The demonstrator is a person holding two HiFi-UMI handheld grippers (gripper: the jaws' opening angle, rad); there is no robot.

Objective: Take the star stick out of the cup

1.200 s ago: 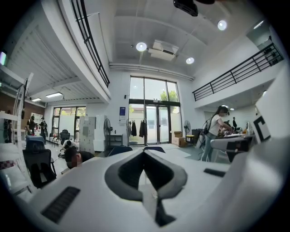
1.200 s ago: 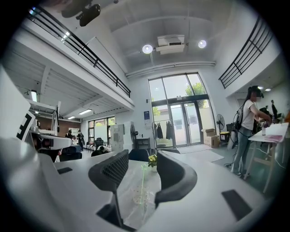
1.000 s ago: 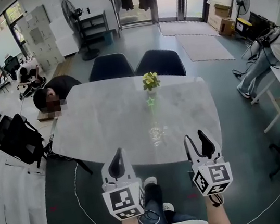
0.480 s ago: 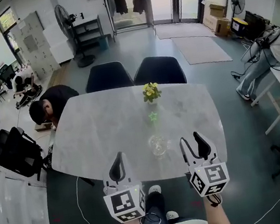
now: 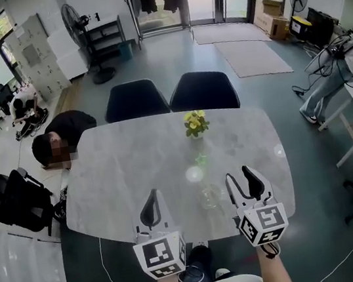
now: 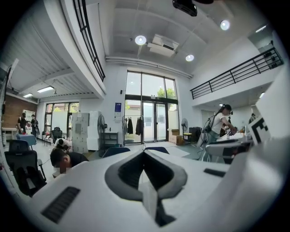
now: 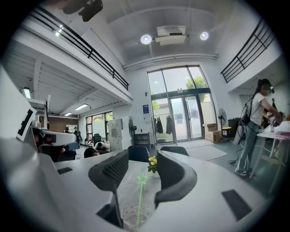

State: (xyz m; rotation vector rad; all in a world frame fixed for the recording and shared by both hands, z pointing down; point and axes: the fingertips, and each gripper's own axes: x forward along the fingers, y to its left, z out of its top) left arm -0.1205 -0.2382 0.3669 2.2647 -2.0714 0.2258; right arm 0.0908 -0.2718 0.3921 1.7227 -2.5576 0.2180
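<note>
A clear cup point(image 5: 210, 197) stands near the front edge of the pale table point(image 5: 122, 172). A green star stick point(image 5: 201, 161) rises out of it. In the right gripper view the cup point(image 7: 131, 218) sits low between the fingers, with the star stick point(image 7: 141, 192) upright in it. My right gripper point(image 5: 243, 185) is open, just right of the cup and not touching the stick. My left gripper point(image 5: 151, 208) is shut on nothing, left of the cup over the table's front edge. The left gripper view shows only its own closed jaws and the room.
A small vase of yellow flowers point(image 5: 195, 123) stands behind the cup at mid-table. Two dark chairs point(image 5: 135, 99) point(image 5: 202, 90) are at the far side. A person point(image 5: 57, 139) crouches by the table's left end, near a black chair point(image 5: 19, 195).
Both grippers have advanced over the table's front edge. The cup, which lay ahead of them, is now level with the right gripper's fingers. Jaw states have not changed.
</note>
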